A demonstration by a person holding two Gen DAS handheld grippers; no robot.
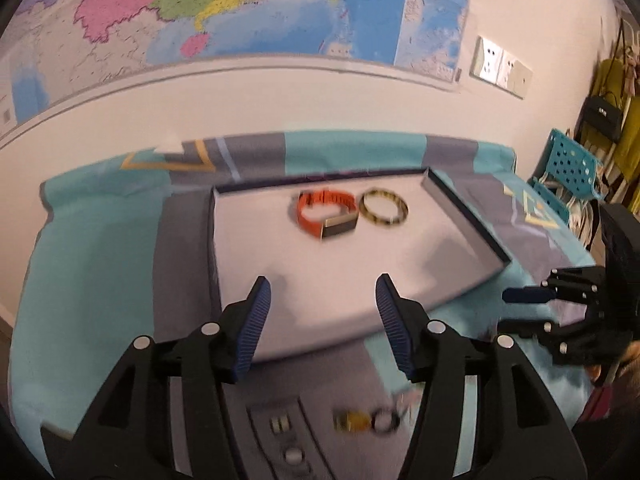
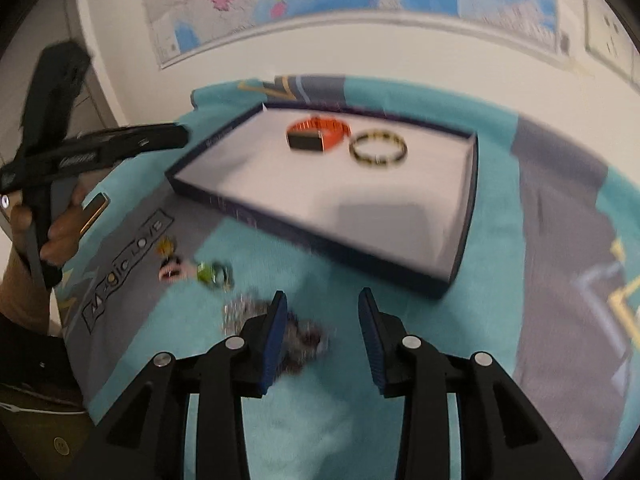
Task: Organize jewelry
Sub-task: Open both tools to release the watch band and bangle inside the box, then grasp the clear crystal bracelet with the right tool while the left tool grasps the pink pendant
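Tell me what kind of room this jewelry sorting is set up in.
Probably a room in a home or small office, not a workshop. A big colourful wall map hangs above a table under a teal patterned cloth, and clothes and a black handbag hang at the right edge.

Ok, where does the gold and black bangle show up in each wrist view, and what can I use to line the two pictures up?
Left wrist view: the gold and black bangle lies in the tray, above centre, just right of the orange watch.
Right wrist view: the bangle lies in the upper middle, towards the tray's far side, again right of the watch.
Shared landmark: the orange watch beside it, inside the dark-rimmed tray.
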